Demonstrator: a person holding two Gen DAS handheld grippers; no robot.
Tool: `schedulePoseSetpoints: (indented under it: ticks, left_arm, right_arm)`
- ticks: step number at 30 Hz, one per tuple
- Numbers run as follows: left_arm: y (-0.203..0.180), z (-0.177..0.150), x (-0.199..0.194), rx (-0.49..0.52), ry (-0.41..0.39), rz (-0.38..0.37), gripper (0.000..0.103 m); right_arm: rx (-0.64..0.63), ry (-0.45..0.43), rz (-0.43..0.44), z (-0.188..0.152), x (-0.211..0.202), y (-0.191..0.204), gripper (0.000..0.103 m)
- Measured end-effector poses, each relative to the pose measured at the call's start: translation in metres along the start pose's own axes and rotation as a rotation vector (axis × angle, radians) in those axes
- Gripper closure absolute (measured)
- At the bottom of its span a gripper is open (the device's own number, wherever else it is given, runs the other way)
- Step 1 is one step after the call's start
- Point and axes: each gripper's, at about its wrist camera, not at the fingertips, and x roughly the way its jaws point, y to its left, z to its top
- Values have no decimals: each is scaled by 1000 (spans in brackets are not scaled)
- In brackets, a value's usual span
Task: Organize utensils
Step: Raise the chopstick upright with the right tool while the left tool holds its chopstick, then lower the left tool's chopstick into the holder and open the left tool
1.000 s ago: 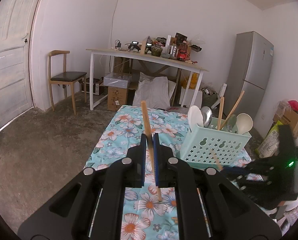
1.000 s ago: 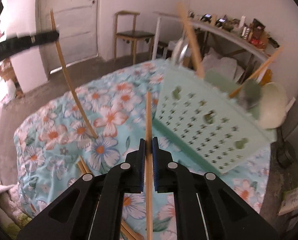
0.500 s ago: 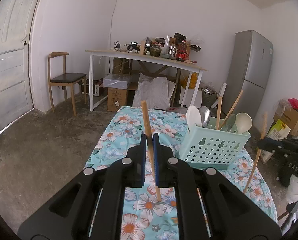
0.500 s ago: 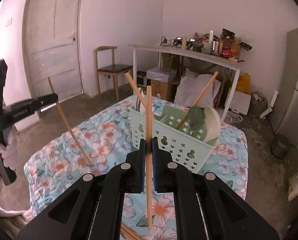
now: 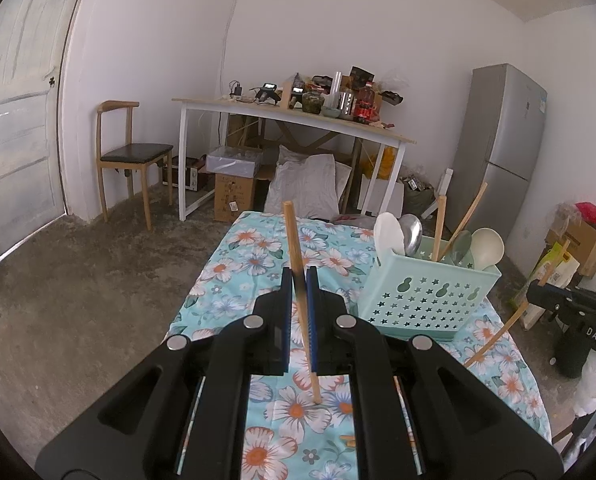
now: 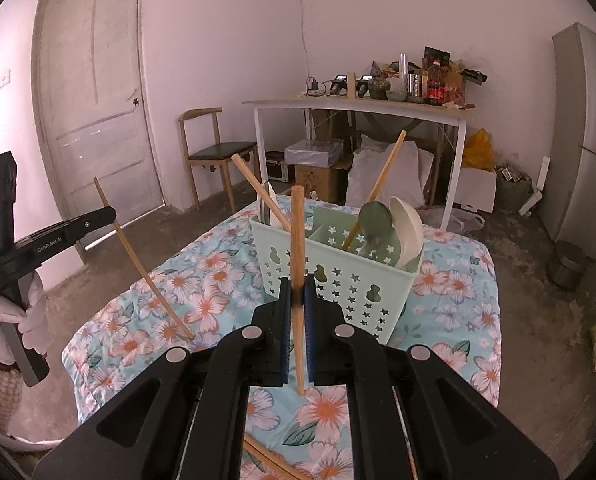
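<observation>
At centre frame of each wrist view, the left gripper (image 5: 299,280) and right gripper (image 6: 297,285) each pinch one chopstick upright. The mint basket (image 6: 338,276) sits mid-frame right; a steeply tilted stick could catch its rim or the crowded spoons and slip.

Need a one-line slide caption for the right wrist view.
Right gripper clamps a wooden chopstick upright before the mint utensil basket.
</observation>
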Motion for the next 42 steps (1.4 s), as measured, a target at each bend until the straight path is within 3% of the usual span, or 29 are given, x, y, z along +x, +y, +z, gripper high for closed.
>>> schedulePoseSetpoints:
  ticks: [12,19,29,36,42]
  left_arm:
    - [12,-6,-4,-44,16,-28,97]
    - [9,-7,-16,-35,37,-59,97]
    - [-14,1,-39,32,23,-126,98]
    - [-40,12,-50,79,8,-145,98]
    - [-63,22,-60,115,-31,-169,98]
  right_arm:
    - [42,-11,10,-6,-5,0,97]
    - [93,-64,21,-7,-21,-4,97]
    - [174,-127,9,-16,-47,-5,97]
    - [289,-190,62,-34,-61,-16,97]
    - [311,-240,82,-39,-69,-17,97]
